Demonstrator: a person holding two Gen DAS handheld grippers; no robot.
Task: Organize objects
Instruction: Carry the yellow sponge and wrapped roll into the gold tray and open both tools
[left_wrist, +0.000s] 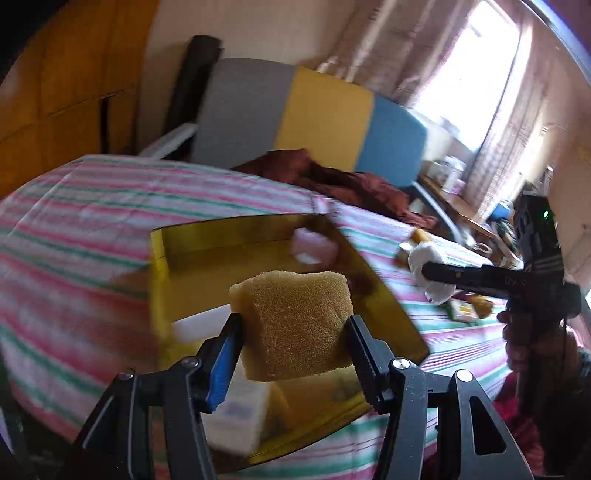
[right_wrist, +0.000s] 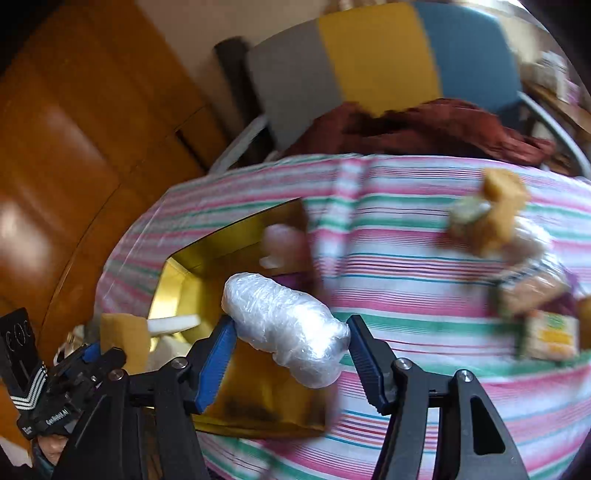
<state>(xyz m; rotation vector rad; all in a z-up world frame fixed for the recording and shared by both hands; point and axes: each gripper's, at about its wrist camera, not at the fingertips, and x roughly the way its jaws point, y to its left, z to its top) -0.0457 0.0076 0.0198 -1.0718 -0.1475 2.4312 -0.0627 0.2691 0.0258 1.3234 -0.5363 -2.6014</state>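
Note:
My left gripper (left_wrist: 295, 321) is shut on a tan sponge block (left_wrist: 291, 325), held in the air above a shiny gold box (left_wrist: 258, 258) on the striped bedcover. Inside the box lie a pink item (left_wrist: 314, 247), a white strip (left_wrist: 199, 325) and a white carton (left_wrist: 236, 417). My right gripper (right_wrist: 291, 321) is shut on a white plastic-wrapped roll (right_wrist: 288, 328), held over the near right edge of the gold box (right_wrist: 192, 277). The left gripper (right_wrist: 92, 354) with its sponge (right_wrist: 125, 343) shows at the lower left of the right wrist view. The picture is blurred by motion.
A pile of loose things lies on the bedcover to the right: a sponge (right_wrist: 502, 199) and several packets (right_wrist: 550, 336). A maroon cloth (right_wrist: 424, 129) and a grey, yellow and blue chair back (left_wrist: 295, 114) stand behind. A wooden wardrobe (right_wrist: 74, 147) is on the left.

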